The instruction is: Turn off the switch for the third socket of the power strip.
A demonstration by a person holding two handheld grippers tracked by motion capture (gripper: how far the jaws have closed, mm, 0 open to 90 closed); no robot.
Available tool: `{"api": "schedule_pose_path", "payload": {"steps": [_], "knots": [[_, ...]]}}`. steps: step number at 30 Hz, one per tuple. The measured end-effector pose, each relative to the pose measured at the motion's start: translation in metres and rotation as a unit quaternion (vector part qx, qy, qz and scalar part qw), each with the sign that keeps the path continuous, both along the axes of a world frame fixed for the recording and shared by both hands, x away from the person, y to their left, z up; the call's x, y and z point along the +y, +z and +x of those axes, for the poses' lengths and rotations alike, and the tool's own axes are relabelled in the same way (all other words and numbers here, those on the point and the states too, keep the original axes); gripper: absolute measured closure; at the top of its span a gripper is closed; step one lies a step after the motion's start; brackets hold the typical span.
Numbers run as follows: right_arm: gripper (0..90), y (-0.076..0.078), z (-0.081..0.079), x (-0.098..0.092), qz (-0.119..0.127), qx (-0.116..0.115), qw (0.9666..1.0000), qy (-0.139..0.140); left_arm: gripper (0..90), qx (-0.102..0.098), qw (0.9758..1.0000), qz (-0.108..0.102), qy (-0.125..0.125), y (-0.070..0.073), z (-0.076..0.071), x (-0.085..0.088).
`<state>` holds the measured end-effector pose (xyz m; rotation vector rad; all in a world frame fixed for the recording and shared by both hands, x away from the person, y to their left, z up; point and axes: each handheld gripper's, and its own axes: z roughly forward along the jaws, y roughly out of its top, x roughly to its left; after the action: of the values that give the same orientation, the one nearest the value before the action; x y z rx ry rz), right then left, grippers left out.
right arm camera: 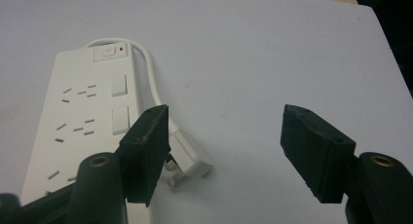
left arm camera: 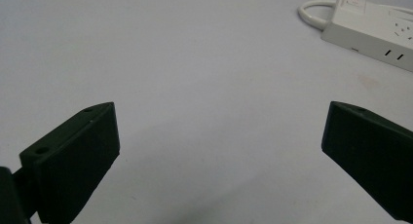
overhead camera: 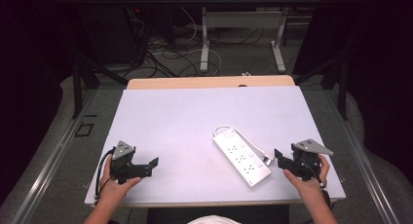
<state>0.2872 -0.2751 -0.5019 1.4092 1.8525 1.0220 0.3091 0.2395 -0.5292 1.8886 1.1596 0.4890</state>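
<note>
Power strip [overhead camera: 242, 158] lying untouched, its plug [right arm camera: 187, 158] loose beside it; left gripper [overhead camera: 155, 164] and right gripper [overhead camera: 278, 157] hovering wide open, gripping nothing; handling seemingly not yet begun.

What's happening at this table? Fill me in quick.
A person sits at a white table with a two-jaw gripper in each hand. Both are open and hold nothing. A white power strip lies flat right of centre, its cable looped back so the plug rests beside it. The right gripper sits close to the plug, jaws spread. The left gripper waits over bare table, well apart from the strip. Nothing is being handled.
</note>
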Motion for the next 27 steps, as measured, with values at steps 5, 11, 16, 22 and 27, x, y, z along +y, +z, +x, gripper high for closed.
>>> {"api": "schedule_pose_path", "payload": {"steps": [5, 11, 16, 22, 27], "knots": [[41.9, -0.001, 0.0, 0.004, -0.001, -0.002, 1.0, 0.005, 0.5, 0.003, 0.9999, 0.01, -0.006, 0.001, 0.0, 0.0], [48.5, 0.0, -0.001, 0.009, -0.002, 0.004, 0.9998, 0.017, 0.5, 0.006, 0.9999, 0.006, -0.005, 0.0, -0.001, 0.0], [55.7, 0.0, -0.002, 0.013, -0.005, 0.006, 0.9997, 0.025, 0.5, 0.0, 1.0, 0.005, -0.003, 0.0, -0.001, -0.001], [64.3, -0.002, -0.001, 0.017, -0.007, 0.017, 0.999, 0.042, 0.5, -0.001, 0.9999, 0.01, -0.004, 0.0, 0.0, -0.001], [68.8, -0.004, 0.0, 0.021, -0.008, 0.029, 0.9981, 0.054, 0.5, -0.002, 0.9999, 0.011, -0.004, 0.0, -0.001, -0.001]]}}
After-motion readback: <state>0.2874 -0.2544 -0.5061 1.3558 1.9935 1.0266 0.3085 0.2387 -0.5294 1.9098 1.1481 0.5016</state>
